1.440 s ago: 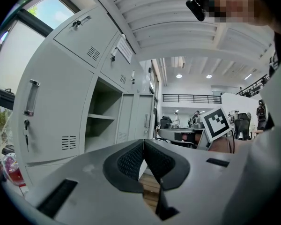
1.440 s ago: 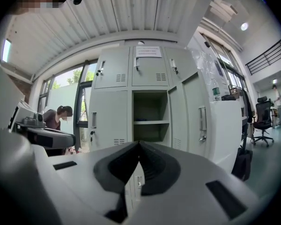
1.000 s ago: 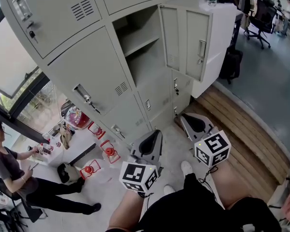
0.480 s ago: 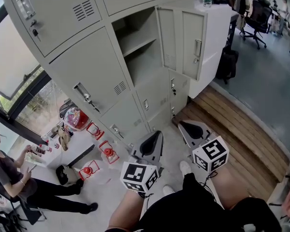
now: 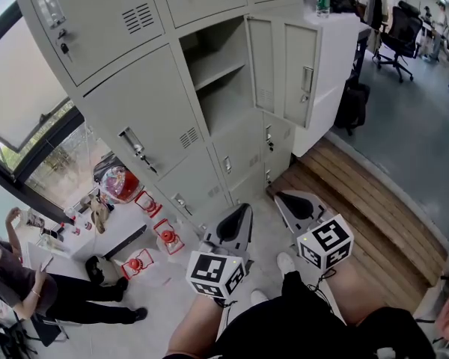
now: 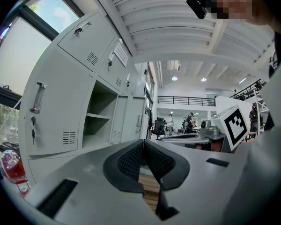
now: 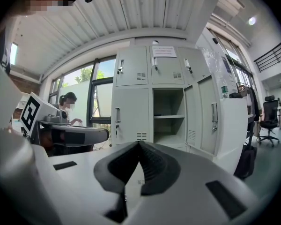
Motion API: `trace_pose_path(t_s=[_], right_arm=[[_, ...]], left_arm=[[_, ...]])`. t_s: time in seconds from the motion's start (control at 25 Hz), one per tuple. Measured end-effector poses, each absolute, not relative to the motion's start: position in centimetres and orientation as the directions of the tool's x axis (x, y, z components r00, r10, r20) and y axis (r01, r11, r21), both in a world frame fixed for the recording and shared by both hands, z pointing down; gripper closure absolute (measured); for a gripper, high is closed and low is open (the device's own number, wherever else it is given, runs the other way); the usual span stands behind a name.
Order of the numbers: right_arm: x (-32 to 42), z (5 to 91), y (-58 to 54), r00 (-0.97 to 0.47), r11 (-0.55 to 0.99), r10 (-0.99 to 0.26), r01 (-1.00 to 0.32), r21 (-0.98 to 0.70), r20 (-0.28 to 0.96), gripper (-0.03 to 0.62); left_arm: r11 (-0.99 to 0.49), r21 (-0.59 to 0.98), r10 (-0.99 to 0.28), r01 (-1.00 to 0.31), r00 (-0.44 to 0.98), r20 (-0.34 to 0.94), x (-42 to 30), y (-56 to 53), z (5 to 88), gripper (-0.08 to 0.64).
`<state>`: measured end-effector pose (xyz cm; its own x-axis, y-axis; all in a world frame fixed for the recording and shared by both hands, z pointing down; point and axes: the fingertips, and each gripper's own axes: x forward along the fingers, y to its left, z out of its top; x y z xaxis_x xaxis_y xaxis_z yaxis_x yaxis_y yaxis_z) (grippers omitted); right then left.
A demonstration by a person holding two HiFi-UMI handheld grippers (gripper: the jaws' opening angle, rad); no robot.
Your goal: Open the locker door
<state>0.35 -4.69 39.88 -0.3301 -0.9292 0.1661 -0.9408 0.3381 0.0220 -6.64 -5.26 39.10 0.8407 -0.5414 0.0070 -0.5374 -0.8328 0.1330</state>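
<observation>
A bank of pale grey lockers stands ahead of me. One middle locker is open: its door is swung out to the right, showing a bare shelf inside. The same open door and shelf appear in the right gripper view. My left gripper and right gripper hang low in front of the lockers, apart from them, both shut with nothing between the tips. In the left gripper view the open compartment lies left of the left gripper.
A person sits at lower left by a low white table with red lanterns on the floor. A wooden platform runs on the right. Office chairs and a black bag stand behind the lockers.
The right gripper has drifted slightly left and nearer the body. The head view has shifted a little, so the lockers sit lower and rightwards. The seated person's arm has risen.
</observation>
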Motion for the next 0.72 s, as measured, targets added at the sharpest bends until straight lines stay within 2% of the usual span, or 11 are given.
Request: trace_pose_path(t_s=[0.72], right_arm=[[1.5,39.4,-4.0,-0.33,0.334,-0.931,-0.943,0.0,0.156,0.538]], left_arm=[[-0.84,0.13,-0.531,-0.526,0.848,0.0,-5.5,-4.9,38.7,0.543]])
